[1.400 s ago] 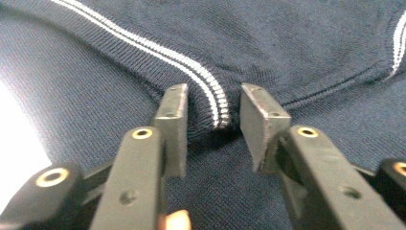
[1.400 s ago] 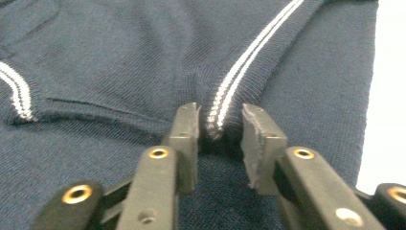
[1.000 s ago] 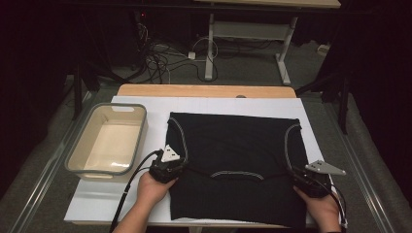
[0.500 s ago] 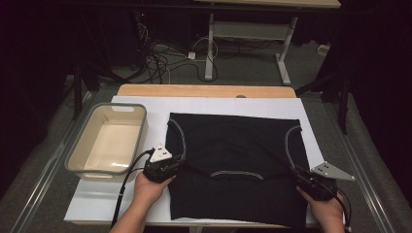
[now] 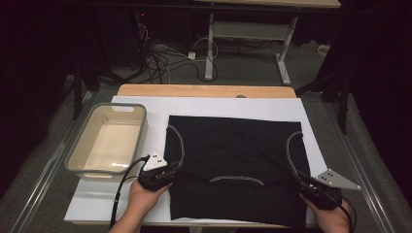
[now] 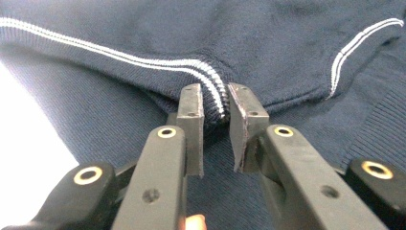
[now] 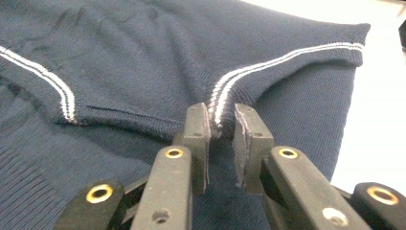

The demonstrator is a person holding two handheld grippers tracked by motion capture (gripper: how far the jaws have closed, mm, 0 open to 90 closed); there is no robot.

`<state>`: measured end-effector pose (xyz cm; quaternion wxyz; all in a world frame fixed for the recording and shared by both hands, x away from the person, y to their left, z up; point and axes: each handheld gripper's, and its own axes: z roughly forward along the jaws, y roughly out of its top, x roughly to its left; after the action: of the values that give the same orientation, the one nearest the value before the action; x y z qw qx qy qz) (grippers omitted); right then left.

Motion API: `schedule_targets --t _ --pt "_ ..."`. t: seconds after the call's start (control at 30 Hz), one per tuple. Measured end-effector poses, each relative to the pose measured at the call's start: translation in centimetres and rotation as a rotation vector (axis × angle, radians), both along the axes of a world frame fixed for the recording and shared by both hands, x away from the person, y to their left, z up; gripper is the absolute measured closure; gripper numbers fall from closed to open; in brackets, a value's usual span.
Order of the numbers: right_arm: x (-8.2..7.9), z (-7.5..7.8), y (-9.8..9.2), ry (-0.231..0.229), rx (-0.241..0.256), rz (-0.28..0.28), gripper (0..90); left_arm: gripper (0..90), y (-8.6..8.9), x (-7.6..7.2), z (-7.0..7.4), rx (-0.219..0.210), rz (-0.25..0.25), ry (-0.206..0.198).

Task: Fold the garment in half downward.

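Two black jaws of the left gripper [image 6: 216,103] pinch the white-striped ribbed edge [image 6: 143,62] of a dark navy knit garment [image 6: 249,33]; white table surface [image 6: 28,143] lies at left.

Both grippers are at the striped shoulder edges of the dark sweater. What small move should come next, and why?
Probably draw both grippers toward the person's edge of the table, carrying the folded top part down over the lower part. The left gripper and right gripper each have a white-striped shoulder edge of the sweater between their jaws, and the top part already lies partway over the rest.
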<state>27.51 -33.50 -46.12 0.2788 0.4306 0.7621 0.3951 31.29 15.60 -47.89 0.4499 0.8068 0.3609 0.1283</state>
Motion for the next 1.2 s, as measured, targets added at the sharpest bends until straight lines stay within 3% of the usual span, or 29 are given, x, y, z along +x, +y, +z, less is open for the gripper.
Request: schedule_targets --t 0.33,0.6,0.77,1.2 --pt "-2.0 0.1 0.0 0.006 0.000 0.018 77.3 74.5 0.3 -1.9 0.9 0.021 -0.021 -0.036" --pt "-3.8 0.2 -0.1 -0.001 -0.005 0.024 77.2 74.5 0.6 -3.4 0.8 0.029 -0.046 -0.032" --pt "-5.0 0.4 0.0 -0.012 -0.007 0.035 77.2 74.5 0.8 -4.8 1.1 0.049 -0.057 -0.052" --pt "-8.2 0.7 0.0 -0.023 -0.017 0.051 77.1 74.4 1.5 -7.7 1.0 0.029 -0.111 -0.030"
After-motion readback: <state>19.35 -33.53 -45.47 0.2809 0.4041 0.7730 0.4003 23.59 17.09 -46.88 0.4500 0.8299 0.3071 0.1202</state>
